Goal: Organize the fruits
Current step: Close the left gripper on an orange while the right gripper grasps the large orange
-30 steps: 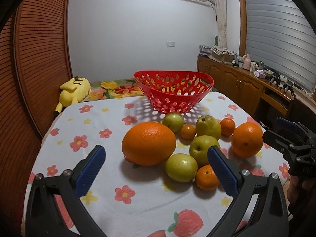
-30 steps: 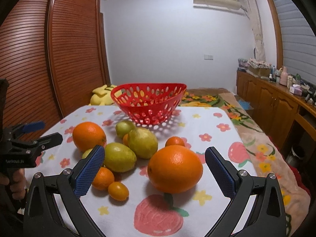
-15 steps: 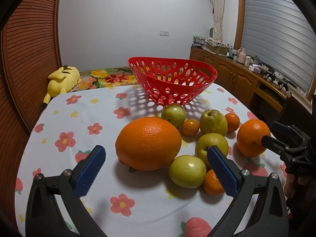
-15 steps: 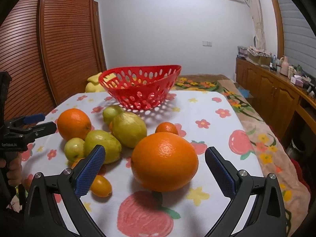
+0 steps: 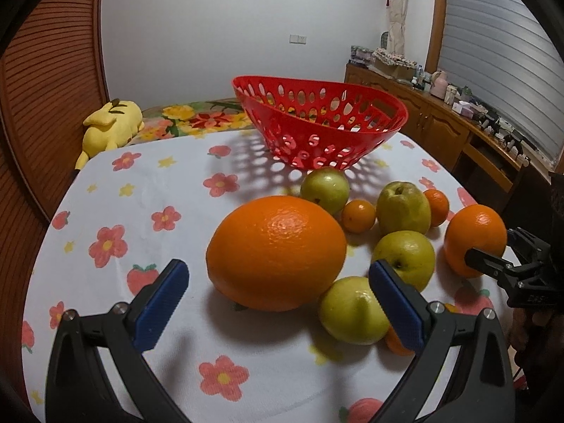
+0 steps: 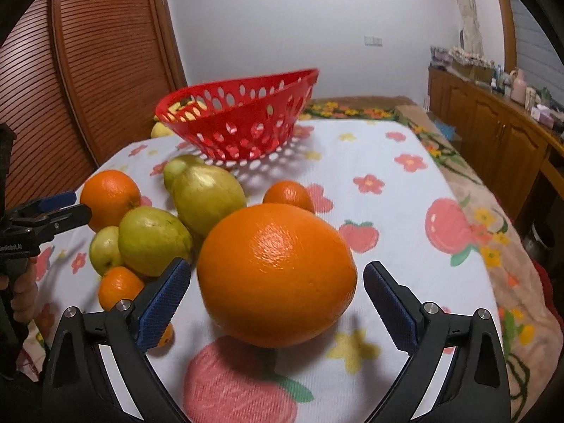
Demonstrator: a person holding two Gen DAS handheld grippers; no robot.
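A red perforated basket (image 5: 320, 130) (image 6: 239, 120) stands empty at the far side of the flowered tablecloth (image 5: 141, 194). In front of it lie several green fruits (image 5: 403, 208) (image 6: 208, 197), small tangerines (image 5: 359, 215) (image 6: 289, 194) and two big oranges. My left gripper (image 5: 278, 305) is open, low over the cloth, with one big orange (image 5: 276, 252) just ahead between its fingers, untouched. My right gripper (image 6: 276, 305) is open too, its blue pads flanking the other big orange (image 6: 276, 275) without contact. Each gripper shows in the other's view beside its orange (image 5: 474, 238) (image 6: 111, 199).
A yellow plush toy (image 5: 112, 123) lies on the bed beyond the table's far left corner. Wooden louvred doors (image 6: 88, 70) stand to the left, and a wooden cabinet (image 5: 440, 123) with clutter runs along the right wall. The table edge drops off on the right (image 6: 493, 246).
Both grippers have moved forward and lower toward their big oranges, which now fill more of each view. Both stay open; no fruit has shifted.
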